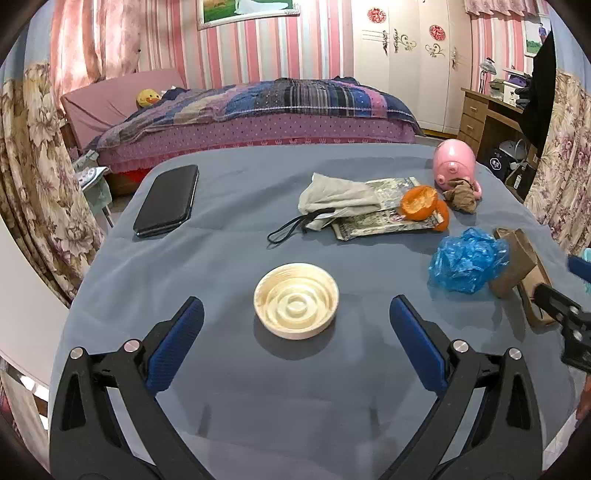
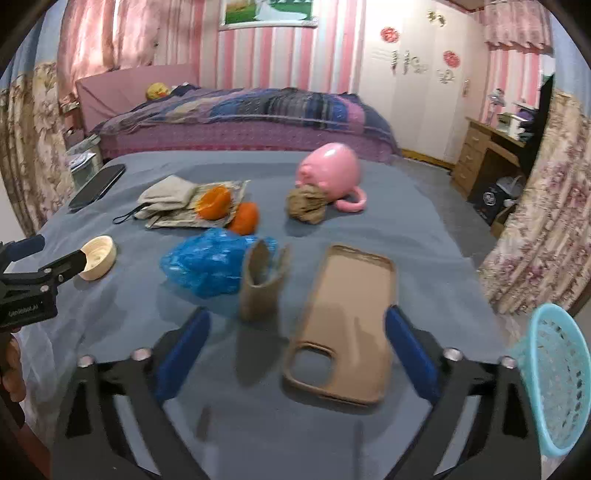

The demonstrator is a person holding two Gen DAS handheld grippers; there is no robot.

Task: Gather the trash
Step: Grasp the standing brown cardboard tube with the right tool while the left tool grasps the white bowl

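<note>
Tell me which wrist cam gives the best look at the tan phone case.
Right wrist. The tan phone case lies flat, open side up, whole outline and camera cutout visible, partly between the open right tool's fingers. The left wrist view shows only a sliver of it at the right edge, behind the cardboard piece.

Setting: bedroom in a private home.
Evidence, upper centre of both views: a made bed under a patchwork plaid quilt, with a yellow plush duck at the pillow end.
Behind it: pink-and-white striped wallpaper, pink curtains at upper left, a framed picture at top centre.
Upper right: a white wardrobe with scrollwork and red round decals (paper-cut style, detail too small to read).
Right edge: wooden desk with drawers, cluttered top.
Both side edges: floral drapes.
Foreground: a surface under blue-grey cloth, strewn with household odds and ends.
</note>
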